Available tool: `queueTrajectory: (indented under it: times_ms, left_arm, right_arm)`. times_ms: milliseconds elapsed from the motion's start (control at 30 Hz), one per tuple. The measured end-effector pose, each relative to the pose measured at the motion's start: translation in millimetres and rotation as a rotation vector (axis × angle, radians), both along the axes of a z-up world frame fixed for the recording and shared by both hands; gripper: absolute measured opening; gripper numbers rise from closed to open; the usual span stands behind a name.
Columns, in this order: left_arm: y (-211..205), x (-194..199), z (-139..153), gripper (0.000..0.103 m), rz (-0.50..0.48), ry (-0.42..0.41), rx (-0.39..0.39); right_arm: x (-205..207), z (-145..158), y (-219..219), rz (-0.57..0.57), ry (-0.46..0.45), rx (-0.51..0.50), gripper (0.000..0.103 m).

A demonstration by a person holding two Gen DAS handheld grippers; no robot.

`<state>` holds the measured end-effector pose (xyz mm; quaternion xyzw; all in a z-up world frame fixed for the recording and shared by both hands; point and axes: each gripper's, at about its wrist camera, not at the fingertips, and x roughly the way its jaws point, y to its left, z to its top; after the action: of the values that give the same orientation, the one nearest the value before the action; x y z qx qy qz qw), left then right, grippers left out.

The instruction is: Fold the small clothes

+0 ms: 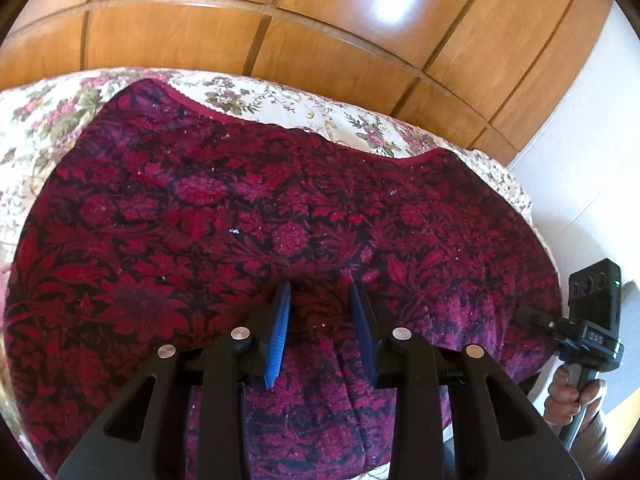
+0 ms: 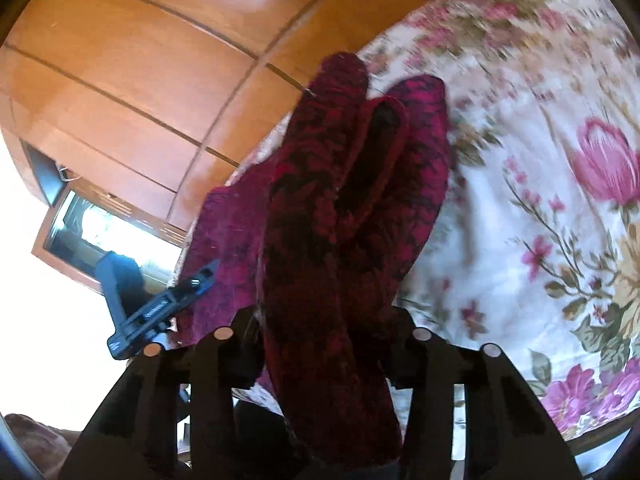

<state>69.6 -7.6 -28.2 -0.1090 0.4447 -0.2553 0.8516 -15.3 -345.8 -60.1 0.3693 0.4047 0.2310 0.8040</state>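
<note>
Red flowery cloth (image 1: 260, 208) lies on the flowery bed cover (image 1: 280, 96). Left gripper (image 1: 320, 332) jaws pinch the cloth's near edge; right gripper (image 2: 328, 344) jaws pinch a bunched-up fold.

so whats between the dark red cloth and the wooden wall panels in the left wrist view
A strip of the floral bedspread shows between the red patterned cloth and the wood panelling; the left wrist view shows it.

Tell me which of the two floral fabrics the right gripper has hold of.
The dark red and black floral cloth, bunched upright in the right gripper. The cream rose-print bedspread lies spread out behind it, ungripped.
</note>
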Motion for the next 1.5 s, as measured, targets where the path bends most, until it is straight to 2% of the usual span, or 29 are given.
queueTrajectory:
  times_ms: [167,300,533,633,733,833,867,900,933,967,1000,1033,1100,1167,1233,1367,1433,1467,1500]
  left_arm:
    - [12,8,-4,0.022,0.015,0.037,-0.051]
    - [21,13,-7,0.022,0.012,0.052,-0.082]
    - [31,19,-3,0.022,0.021,0.054,-0.120]
    - [55,21,7,0.022,0.043,0.048,-0.187]
    - [92,22,20,0.022,0.064,0.052,-0.297]
    - [119,19,42,0.022,0.048,0.015,-0.390]
    - [124,19,50,0.026,0.020,0.011,-0.427]
    - [126,19,55,0.046,-0.004,0.011,-0.451]
    - [128,20,60,0.055,-0.021,0.012,-0.475]
    - [128,21,65,0.062,-0.036,0.011,-0.497]
    - [123,23,69,0.062,-0.057,0.015,-0.502]
    - [118,23,71,0.063,-0.073,0.019,-0.498]
    - [112,28,77,0.074,-0.086,0.018,-0.473]
    - [103,33,79,0.078,-0.121,0.035,-0.455]
    - [95,40,79,0.078,-0.133,0.043,-0.418]
    - [77,42,77,0.078,-0.171,0.036,-0.282]
    - [69,44,74,0.058,-0.178,0.029,-0.216]
    - [64,44,72,0.033,-0.179,0.022,-0.169]
    - [66,36,71,0.026,-0.165,0.009,-0.130]
  right_arm:
    - [1,33,21,0.021,-0.077,-0.021,0.037]
    - [6,61,48,0.060,-0.143,-0.049,0.037]
    - [16,89,112,0.145,-0.210,-0.174,0.036]
    - [16,94,135,0.166,-0.229,-0.250,0.035]
    - [13,100,159,0.194,-0.263,-0.374,0.035]
    - [9,102,182,0.223,-0.301,-0.488,0.035]
    - [7,102,191,0.230,-0.318,-0.536,0.035]
    - [6,102,201,0.237,-0.333,-0.570,0.035]
    - [4,100,202,0.244,-0.344,-0.586,0.035]
    - [2,99,206,0.252,-0.360,-0.611,0.035]
    - [0,99,213,0.259,-0.379,-0.642,0.035]
    - [-3,99,223,0.269,-0.403,-0.686,0.035]
    - [-6,94,238,0.290,-0.441,-0.753,0.035]
    - [-12,90,251,0.315,-0.480,-0.805,0.035]
    - [-21,86,268,0.338,-0.528,-0.861,0.035]
    - [-33,77,293,0.369,-0.609,-0.953,0.034]
    - [-36,74,299,0.371,-0.633,-0.986,0.033]
    - [-37,72,300,0.367,-0.641,-0.996,0.033]
    - [-37,71,300,0.360,-0.646,-1.002,0.033]
